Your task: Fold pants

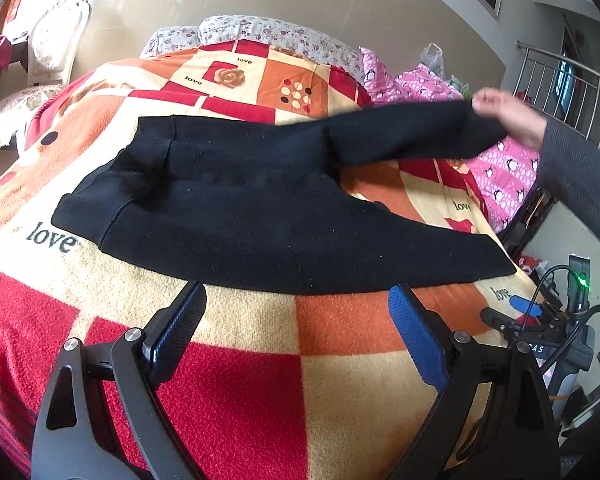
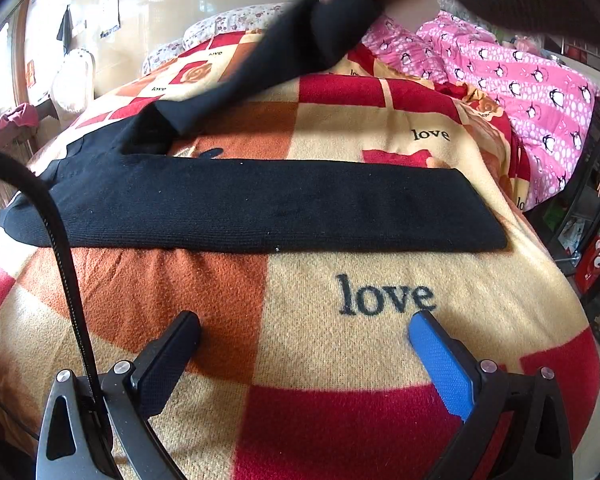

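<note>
Two sets of tongs on my feeds and neither one has hold of anything. The left tongs (image 1: 296, 300) are spread wide, hanging over the checkered "love" blanket (image 1: 228, 392) on the bed, just near of the black pants (image 1: 236, 216). The right tongs (image 2: 305, 325) are gaping just as wide, also over bare blanket, a bit near of the closer pant leg.

The pants lie spread across the blanket, waistband to the left. One leg (image 2: 284, 208) lies flat along the near side. The other leg (image 1: 400, 132) is lifted off the bed at the far right, pinched at its cuff by a bare hand (image 1: 508, 114) coming out of a grey sleeve (image 1: 580, 176). A pink penguin-print quilt (image 2: 512, 76) is bunched up on the right side of the bed, behind that raised leg.
</note>
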Demonstrator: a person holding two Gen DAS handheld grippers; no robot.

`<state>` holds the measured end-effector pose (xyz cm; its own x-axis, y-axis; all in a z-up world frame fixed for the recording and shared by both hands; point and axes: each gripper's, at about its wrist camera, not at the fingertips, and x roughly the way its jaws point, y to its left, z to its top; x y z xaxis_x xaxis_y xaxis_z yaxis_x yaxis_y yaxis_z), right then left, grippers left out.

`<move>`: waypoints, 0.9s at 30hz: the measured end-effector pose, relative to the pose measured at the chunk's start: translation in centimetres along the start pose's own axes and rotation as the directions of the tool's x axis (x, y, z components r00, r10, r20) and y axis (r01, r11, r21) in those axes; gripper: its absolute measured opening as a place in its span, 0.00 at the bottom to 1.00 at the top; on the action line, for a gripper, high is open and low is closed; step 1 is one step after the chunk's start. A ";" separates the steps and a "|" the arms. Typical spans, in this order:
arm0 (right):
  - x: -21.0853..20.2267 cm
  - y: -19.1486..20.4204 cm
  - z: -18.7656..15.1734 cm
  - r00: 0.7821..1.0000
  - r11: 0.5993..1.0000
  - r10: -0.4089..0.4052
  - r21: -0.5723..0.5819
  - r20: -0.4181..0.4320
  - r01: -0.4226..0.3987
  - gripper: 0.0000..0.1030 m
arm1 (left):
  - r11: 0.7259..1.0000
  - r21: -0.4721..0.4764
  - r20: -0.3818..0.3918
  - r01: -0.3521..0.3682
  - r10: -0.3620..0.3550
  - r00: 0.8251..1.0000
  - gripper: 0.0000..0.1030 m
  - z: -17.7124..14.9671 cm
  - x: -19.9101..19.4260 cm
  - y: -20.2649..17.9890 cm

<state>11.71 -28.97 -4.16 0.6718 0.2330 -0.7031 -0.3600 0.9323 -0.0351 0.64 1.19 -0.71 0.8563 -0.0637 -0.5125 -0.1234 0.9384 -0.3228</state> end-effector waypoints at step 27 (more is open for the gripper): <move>-0.1 0.2 0.0 1.000 1.000 0.000 -0.005 -0.015 0.000 1.00 | 0.959 -0.240 -0.086 -0.154 0.137 0.987 0.90 4.7 -4.1 8.3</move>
<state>11.60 -28.81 -4.10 0.6620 0.2287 -0.7138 -0.3631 0.9309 -0.0385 -1.53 10.81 2.42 0.7851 0.0361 -0.6183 -0.3700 0.8280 -0.4214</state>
